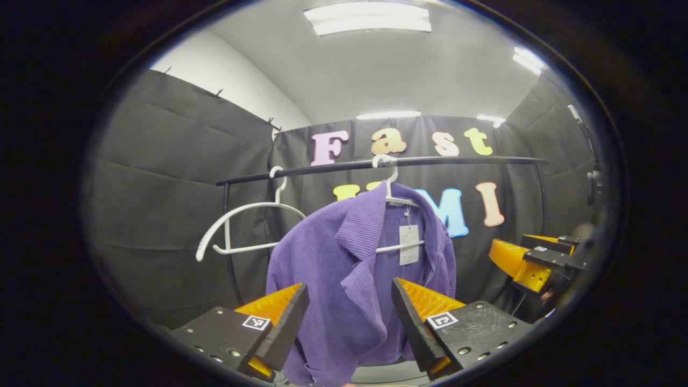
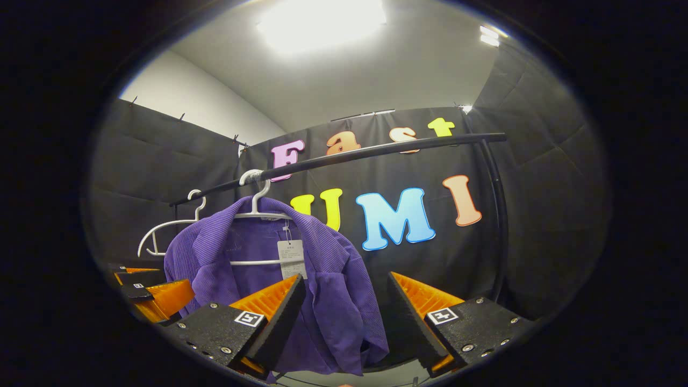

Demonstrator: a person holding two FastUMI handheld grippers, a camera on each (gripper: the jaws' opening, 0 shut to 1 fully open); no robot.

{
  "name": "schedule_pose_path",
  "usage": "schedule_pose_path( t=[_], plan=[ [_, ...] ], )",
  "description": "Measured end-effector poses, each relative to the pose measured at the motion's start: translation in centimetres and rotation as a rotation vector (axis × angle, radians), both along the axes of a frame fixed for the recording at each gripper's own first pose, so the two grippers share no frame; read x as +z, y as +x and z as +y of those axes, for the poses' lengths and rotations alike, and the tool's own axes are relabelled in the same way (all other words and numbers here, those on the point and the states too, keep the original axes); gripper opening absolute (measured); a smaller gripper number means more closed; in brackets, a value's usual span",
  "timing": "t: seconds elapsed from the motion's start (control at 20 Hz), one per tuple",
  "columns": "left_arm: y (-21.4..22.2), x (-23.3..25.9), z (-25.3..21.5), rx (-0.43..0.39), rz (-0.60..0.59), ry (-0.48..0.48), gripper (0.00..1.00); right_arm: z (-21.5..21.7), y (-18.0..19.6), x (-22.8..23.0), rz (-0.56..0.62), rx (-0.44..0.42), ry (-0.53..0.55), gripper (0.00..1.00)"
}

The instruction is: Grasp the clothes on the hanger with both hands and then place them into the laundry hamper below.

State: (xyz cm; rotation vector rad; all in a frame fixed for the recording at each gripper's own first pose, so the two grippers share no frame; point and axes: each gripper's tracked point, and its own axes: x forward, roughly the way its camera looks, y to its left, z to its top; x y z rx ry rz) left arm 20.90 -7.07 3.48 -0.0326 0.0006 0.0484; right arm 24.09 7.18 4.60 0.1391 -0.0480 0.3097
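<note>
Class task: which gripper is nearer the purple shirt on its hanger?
Left. The left gripper frames the purple shirt between open jaws; the right gripper points past its right edge.

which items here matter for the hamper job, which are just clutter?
Job:
- purple jacket on its white hanger
- left claw, open, facing the jacket
- right claw, open, beside the jacket's edge

Bystanders:
- empty white hanger on the same black rail
- paper tag inside the jacket
- ceiling lights
</note>
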Motion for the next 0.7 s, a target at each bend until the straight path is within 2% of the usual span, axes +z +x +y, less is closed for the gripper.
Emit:
schedule_pose_path(
  t=[0.15, 0.2, 0.7],
  plan=[
    [2.1, -0.4, -1.0, 0.005, 0.004, 0.003, 0.96, 1.5, 2.0, -0.6, 0.026, 0.052, 0.014, 0.94],
    [2.9, -0.5, -1.2, 0.009, 0.004, 0.003, 0.89, 2.0, 2.6, -0.7, 0.032, 0.067, 0.016, 0.94],
    [8.5, -4.2, -0.3, 0.109, 0.071, 0.032, 0.89, 6.6, 8.8, -3.5, 0.067, 0.154, 0.006, 0.94]
  ],
)
